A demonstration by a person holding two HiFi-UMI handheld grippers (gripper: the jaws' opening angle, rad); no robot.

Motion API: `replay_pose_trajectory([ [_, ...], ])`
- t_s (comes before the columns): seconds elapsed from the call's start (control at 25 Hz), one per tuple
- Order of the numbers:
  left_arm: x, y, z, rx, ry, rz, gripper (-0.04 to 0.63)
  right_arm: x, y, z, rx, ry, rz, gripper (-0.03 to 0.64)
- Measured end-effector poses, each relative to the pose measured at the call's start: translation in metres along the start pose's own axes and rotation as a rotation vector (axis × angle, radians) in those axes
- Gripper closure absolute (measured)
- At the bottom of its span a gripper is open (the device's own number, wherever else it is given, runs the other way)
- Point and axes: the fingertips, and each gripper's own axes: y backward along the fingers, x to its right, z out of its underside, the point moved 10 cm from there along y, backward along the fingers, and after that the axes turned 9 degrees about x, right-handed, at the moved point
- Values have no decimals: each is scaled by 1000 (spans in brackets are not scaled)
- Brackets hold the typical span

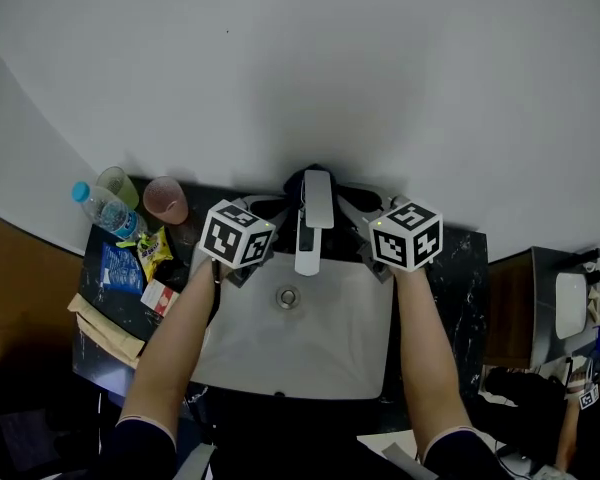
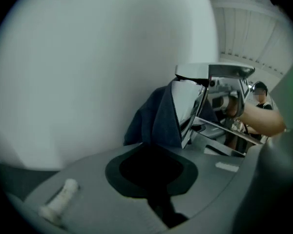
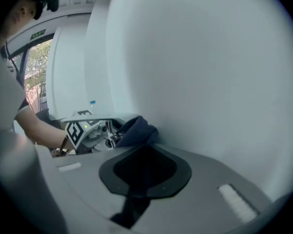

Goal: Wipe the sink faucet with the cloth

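A white wall fills the space ahead of both grippers. Below and behind them lies the white sink basin, set in a black countertop. The chrome faucet stands between the two grippers, its spout reaching back over the basin. A dark blue cloth is looped round the back of the faucet, on its wall side, with an end running to each gripper. The left gripper sits just left of the faucet, its jaws pressed together on one end of the cloth. The right gripper sits just right of it, jaws likewise clamped on the other end. Out beyond the left gripper stand a water bottle, a green cup and a pink cup.
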Motion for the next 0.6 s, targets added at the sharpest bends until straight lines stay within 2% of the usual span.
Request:
replay_pose_trajectory([
  [0.2,1,-2,1,-19,6,-16,575,-2,4,-11,18,15,9,591],
  [0.44,2,-1,-4,-38,-5,-15,575,0,-7,27,-68,-46,17,592],
  [0.6,7,4,-21,-6,-25,-23,575,0,-14,48,-135,-72,21,592],
])
